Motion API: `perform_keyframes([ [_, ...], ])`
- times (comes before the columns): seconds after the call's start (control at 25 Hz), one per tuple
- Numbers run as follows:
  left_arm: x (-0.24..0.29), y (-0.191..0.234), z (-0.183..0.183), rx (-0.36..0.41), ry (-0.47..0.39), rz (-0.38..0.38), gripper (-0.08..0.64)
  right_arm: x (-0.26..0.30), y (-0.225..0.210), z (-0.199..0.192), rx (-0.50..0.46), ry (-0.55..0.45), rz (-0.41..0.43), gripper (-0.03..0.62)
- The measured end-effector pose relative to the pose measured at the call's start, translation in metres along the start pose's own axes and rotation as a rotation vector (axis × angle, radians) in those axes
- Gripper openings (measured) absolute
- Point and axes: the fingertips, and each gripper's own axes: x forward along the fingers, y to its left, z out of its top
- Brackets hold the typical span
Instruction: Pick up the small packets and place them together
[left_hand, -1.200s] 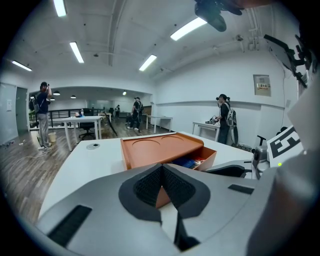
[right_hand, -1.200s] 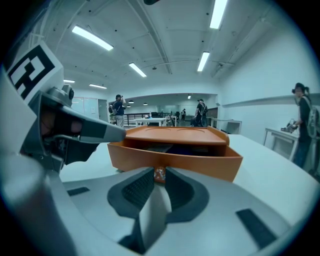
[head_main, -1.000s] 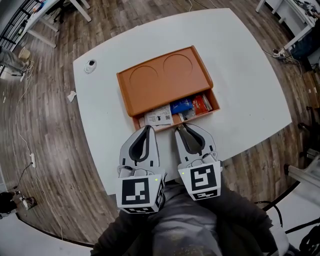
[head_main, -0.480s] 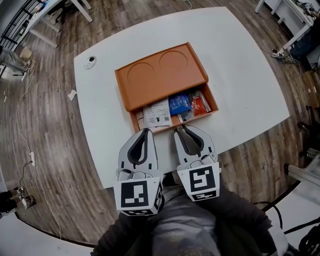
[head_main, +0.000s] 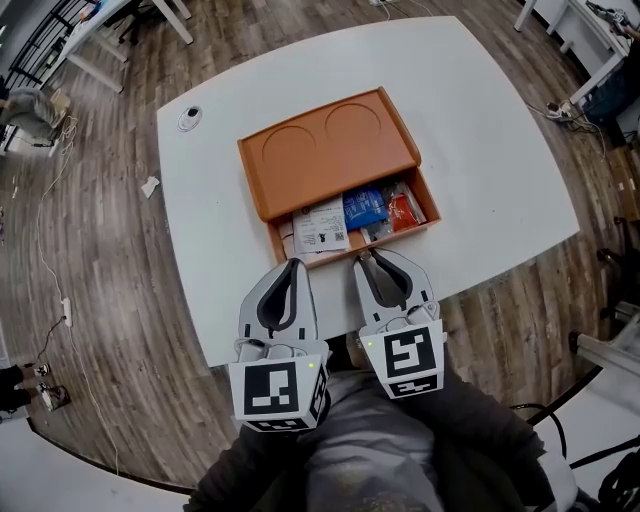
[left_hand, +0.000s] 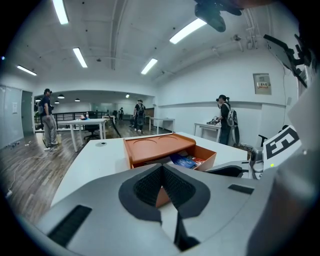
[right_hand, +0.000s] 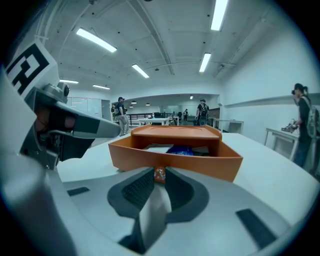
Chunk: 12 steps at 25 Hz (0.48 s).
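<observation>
We are mid-carry: the right gripper (right_hand: 159, 169) is pinching a small orange packet (right_hand: 159, 175) at its tips, just short of the orange drawer (head_main: 427, 197) on the counter (head_main: 480, 130), where the other packets (head_main: 364, 208) are lying. The left gripper (left_hand: 161, 166) is sitting closed, empty. Next, we judge, comes clearing the front wall and releasing among them. The lid (head_main: 325, 150) is hiding the drawer's back.

Open-plan lab or workshop hall, I'd say — strip lights (left_hand: 80, 57) on bare white ceiling, rows of white tables (left_hand: 90, 121), people (left_hand: 48, 120) standing at benches (left_hand: 209, 126) along wall. Wood-plank floor (head_main: 90, 290) round my table (head_main: 480, 150) — loose cables (head_main: 41, 240) trailing across it, railing (left_hand: 65, 116) at far end.
</observation>
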Motion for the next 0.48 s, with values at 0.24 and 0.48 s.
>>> perform_keyframes([
  [0.24, -0.007, 0.015, 0.002, -0.001, 0.001, 0.016, 0.0, -0.018, 0.007, -0.018, 0.035, 0.039, 0.021, 0.074],
  [0.48, 0.008, 0.035, 0.0, 0.02, 0.027, 0.007, 0.0, -0.026, 0.014, -0.021, 0.027, 0.029, 0.021, 0.074],
])
